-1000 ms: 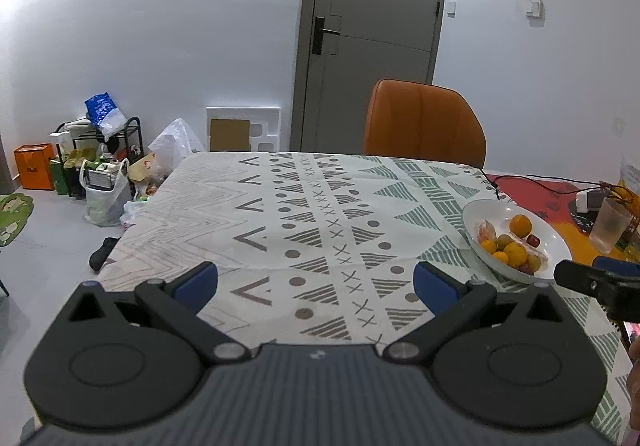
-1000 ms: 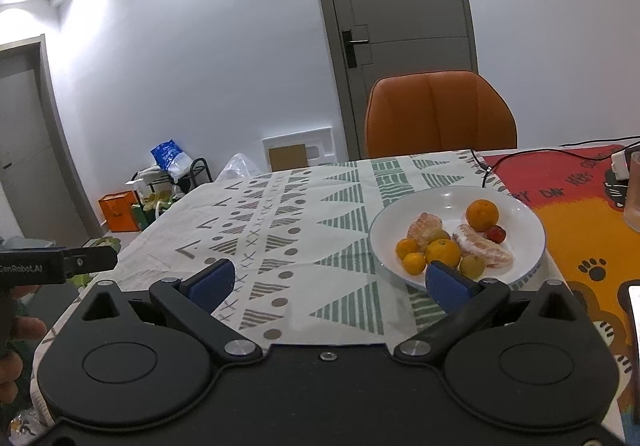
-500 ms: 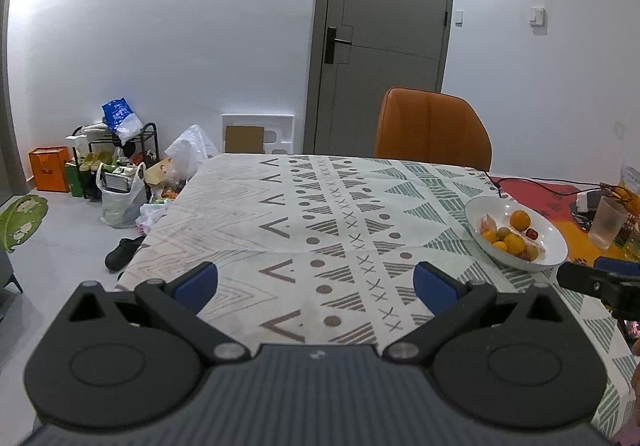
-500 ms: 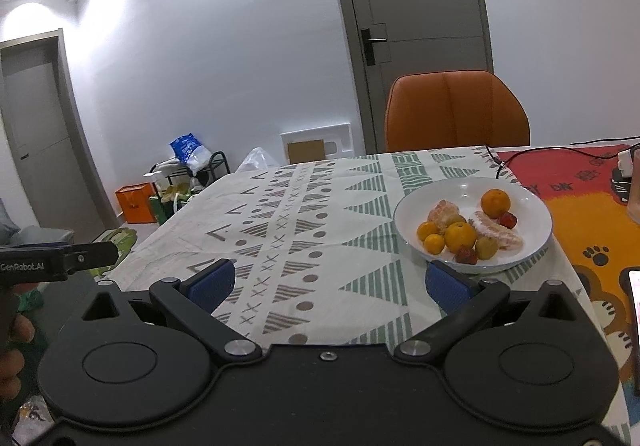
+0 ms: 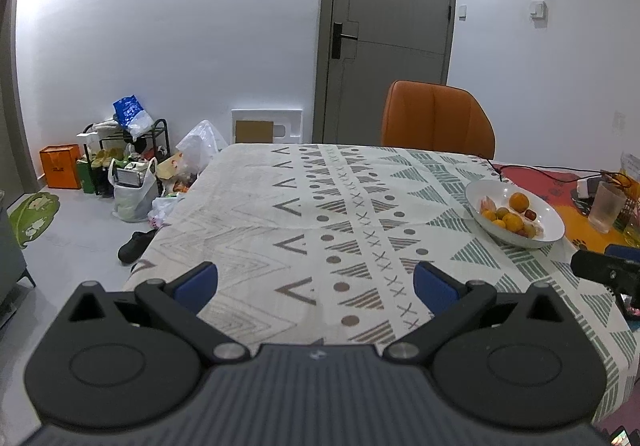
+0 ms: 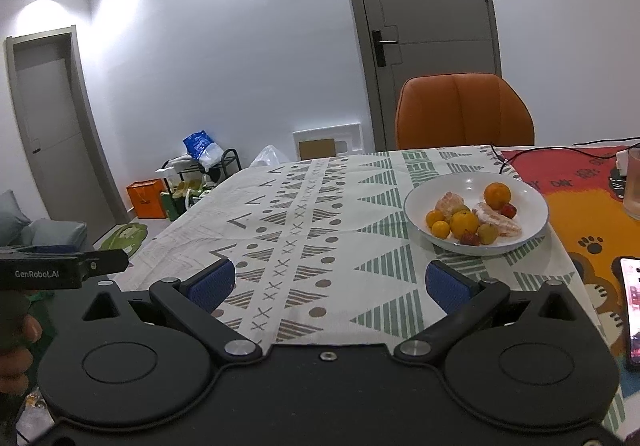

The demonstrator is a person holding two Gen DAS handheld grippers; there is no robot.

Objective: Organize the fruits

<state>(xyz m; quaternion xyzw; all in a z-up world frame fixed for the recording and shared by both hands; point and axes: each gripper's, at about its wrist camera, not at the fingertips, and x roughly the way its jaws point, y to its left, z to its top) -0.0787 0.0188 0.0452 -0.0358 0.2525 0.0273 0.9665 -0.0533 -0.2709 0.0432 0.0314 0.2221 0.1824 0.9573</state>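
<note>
Looks like somebody's home dining room: patterned tablecloth (image 5: 320, 214) on the table, orange chair (image 5: 436, 118) at the far side, grey door (image 5: 388, 30) behind, shoe rack (image 5: 124, 150) and shopping bags (image 5: 132, 190) far left.

Both grippers: black housings, round discs, silver pivot screws, blue jaws; left gripper (image 6: 64, 272) marked "GenRobot.AI", seemingly white lettering.

At the left edge of my right wrist view, white letters spell "GenRobot.AI" on the black body of my left gripper (image 6: 60, 272). I can read no other text anywhere.
</note>
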